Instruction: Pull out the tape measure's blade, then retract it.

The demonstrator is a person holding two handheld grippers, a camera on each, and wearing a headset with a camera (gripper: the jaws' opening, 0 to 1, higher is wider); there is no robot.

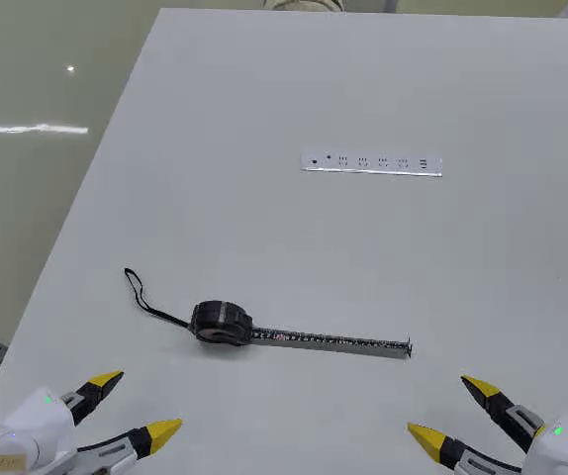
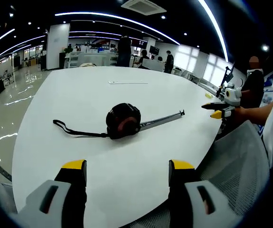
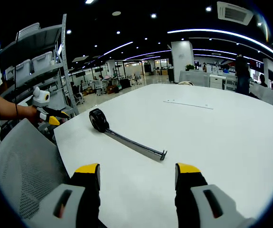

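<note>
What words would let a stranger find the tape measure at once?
On the white table, look toward the near edge. The tape measure is the round black case with a strap on one side and a blade pulled out on the other; the power strip beyond it is flat and white.

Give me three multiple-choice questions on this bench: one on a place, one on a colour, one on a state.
1. Where is the power strip? A beyond the tape measure; B under it; C in a drawer.
2. Tip colour of left gripper and right gripper? A red; B yellow; C green.
3. The blade is: A fully retracted; B pulled out along the table; C snapped off.
Answers: A, it lies farther up the table; B, all four tips are yellow; B, it stretches out flat.
</note>
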